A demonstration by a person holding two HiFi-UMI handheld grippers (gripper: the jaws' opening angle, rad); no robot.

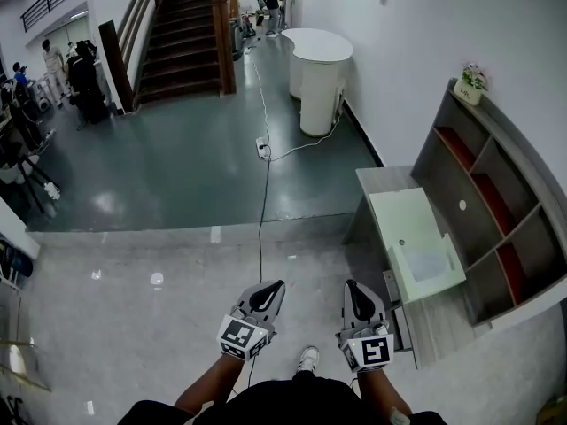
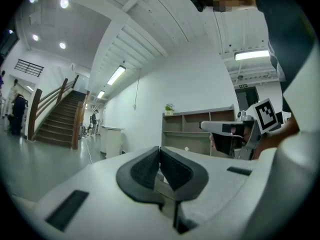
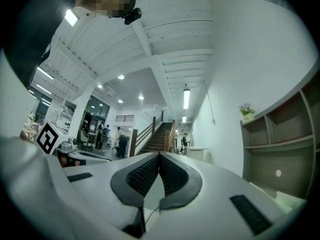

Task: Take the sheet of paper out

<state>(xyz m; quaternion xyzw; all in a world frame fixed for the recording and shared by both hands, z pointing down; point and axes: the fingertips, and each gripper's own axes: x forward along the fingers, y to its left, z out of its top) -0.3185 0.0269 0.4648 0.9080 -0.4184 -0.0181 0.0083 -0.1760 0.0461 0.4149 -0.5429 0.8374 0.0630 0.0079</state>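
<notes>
White printer on grey desk

Left gripper, right gripper: grey-white shells, black ribbed pads, black-and-white square markers. Shelf unit grey with red-brown boards. Printer pale mint. Floor glossy dark teal. Staircase dark brown. Counter white.

Open floor ahead; desk, shelf unit right.
</notes>
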